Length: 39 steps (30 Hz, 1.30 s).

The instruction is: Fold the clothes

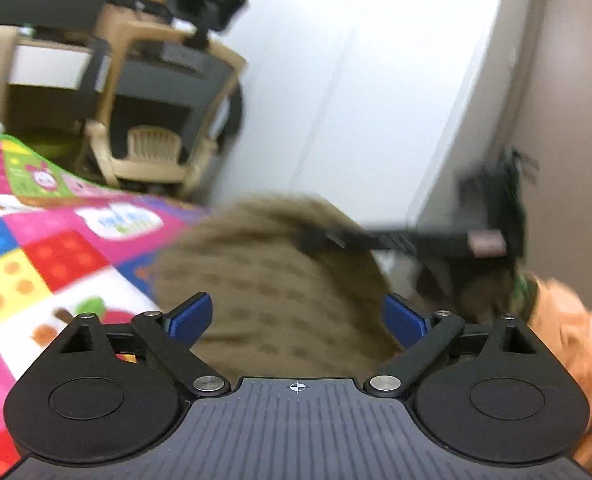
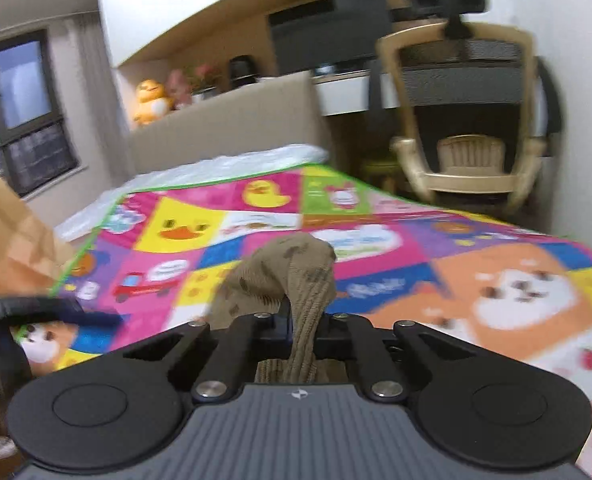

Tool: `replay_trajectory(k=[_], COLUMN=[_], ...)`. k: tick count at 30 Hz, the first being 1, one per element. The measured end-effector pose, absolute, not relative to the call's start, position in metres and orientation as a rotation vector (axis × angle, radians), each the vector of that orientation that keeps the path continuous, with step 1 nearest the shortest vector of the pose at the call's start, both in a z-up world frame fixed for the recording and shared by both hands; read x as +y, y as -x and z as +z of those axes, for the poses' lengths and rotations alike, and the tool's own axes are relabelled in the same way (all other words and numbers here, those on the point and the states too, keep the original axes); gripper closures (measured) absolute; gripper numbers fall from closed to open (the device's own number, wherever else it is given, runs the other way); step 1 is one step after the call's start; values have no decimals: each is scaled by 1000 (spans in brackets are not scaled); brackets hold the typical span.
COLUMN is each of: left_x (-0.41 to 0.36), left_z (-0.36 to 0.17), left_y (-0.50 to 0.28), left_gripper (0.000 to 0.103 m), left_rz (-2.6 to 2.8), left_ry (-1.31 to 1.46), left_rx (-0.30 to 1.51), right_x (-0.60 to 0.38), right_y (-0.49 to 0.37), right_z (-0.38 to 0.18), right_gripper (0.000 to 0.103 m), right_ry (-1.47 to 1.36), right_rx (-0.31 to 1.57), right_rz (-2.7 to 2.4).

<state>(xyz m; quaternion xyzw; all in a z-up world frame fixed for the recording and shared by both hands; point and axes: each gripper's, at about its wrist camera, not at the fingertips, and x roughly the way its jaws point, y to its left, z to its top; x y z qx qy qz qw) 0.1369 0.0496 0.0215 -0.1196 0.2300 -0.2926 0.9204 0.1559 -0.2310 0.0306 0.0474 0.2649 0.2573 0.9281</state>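
A brown ribbed knit garment (image 2: pixel 291 264) hangs bunched above the colourful mat, and my right gripper (image 2: pixel 304 320) is shut on a fold of it. In the left wrist view the same garment (image 1: pixel 263 280) fills the middle, blurred. My left gripper (image 1: pixel 296 308) is open, its blue pads (image 1: pixel 189 318) wide apart just short of the cloth, with nothing between them. The right gripper (image 1: pixel 316 238) reaches in from the right and pinches the garment's top edge. The left gripper's blue tip (image 2: pixel 95 316) shows low at the left of the right wrist view.
A bright patchwork play mat (image 2: pixel 416 248) covers the bed. A beige office chair (image 2: pixel 468 152) stands beyond its far edge, near a white wall (image 1: pixel 356 80). A brown paper bag (image 2: pixel 11 236) sits at the left. Orange fluffy fabric (image 1: pixel 576 344) lies at the right.
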Motion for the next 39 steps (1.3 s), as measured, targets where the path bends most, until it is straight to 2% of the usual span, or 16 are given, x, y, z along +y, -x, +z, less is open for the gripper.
replay_trajectory(k=[3, 6, 12, 15, 16, 17, 19, 21, 24, 29, 33, 39], left_x=[53, 36, -3, -2, -2, -2, -1, 5, 13, 31, 43, 13], left_z=[27, 19, -17, -29, -32, -36, -42, -42, -41, -16, 20, 4], left_y=[-149, -173, -204, -204, -204, -204, -200, -200, -198, -187, -184, -228], left_gripper=[7, 7, 5, 6, 6, 6, 5, 5, 5, 7, 7, 8], left_rz=[-542, -518, -448, -413, -403, -393, -388, -402, -401, -384, -496, -599], left_ry=[286, 289, 94, 46, 19, -6, -12, 22, 25, 54, 201, 316], left_rx=[461, 528, 666, 724, 733, 741, 755, 759, 759, 690, 575, 659], right_x=[-259, -267, -253, -252, -253, -252, -246, -238, -217, -179, -172, -202], right_y=[-156, -161, -179, -179, -176, -173, -166, -162, -170, -198, -186, -158], right_z=[3, -27, -43, -23, -14, -4, 16, 32, 34, -29, -39, -44], right_gripper=[96, 96, 94, 80, 69, 53, 37, 37, 37, 37, 37, 37], right_ry=[-110, -99, -35, -11, -10, -11, -14, -9, 38, 178, 225, 198], right_rx=[636, 688, 672, 596, 558, 520, 445, 389, 408, 596, 567, 600], right_rz=[445, 390, 380, 365, 371, 384, 428, 468, 506, 460, 421, 381])
